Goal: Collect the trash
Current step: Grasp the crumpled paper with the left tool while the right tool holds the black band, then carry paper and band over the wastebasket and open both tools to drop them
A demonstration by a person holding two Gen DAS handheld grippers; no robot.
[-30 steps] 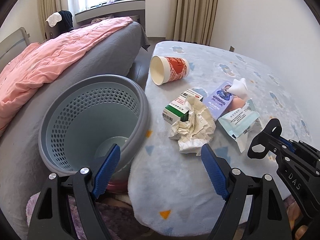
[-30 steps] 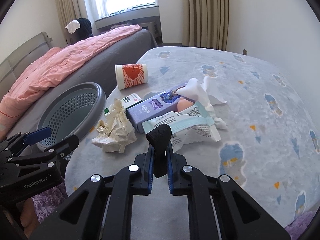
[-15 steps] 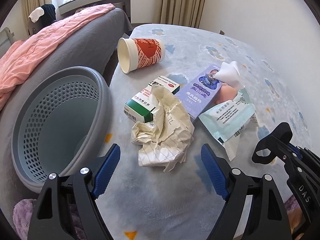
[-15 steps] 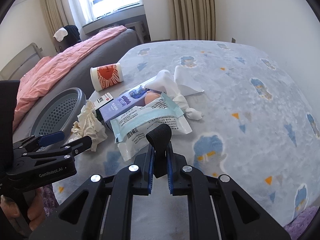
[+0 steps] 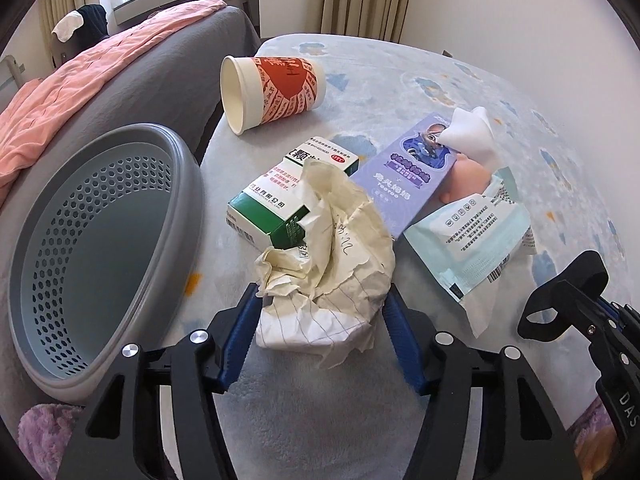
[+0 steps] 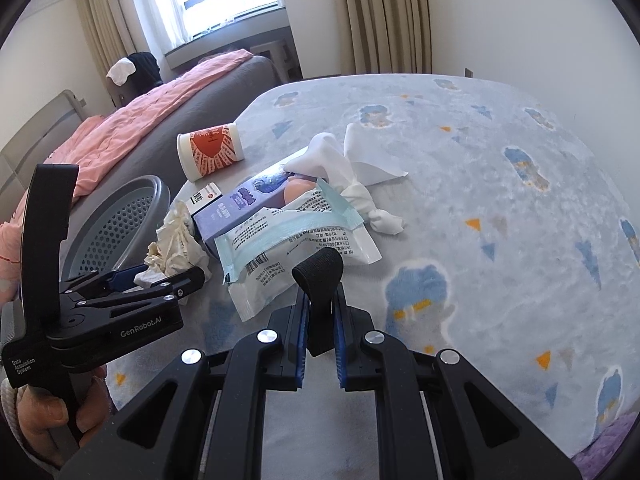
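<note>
Your left gripper (image 5: 320,312) has moved in, fingers half-open around the crumpled paper (image 5: 332,264); your right gripper (image 6: 320,320) is closed, pinching its own black strap (image 6: 320,276).

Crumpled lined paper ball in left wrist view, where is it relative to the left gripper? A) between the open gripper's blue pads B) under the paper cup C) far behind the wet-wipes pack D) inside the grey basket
A: the crumpled lined paper ball sits between the blue pads of the left gripper, on the blanket beside the grey perforated basket, not in it.
</note>
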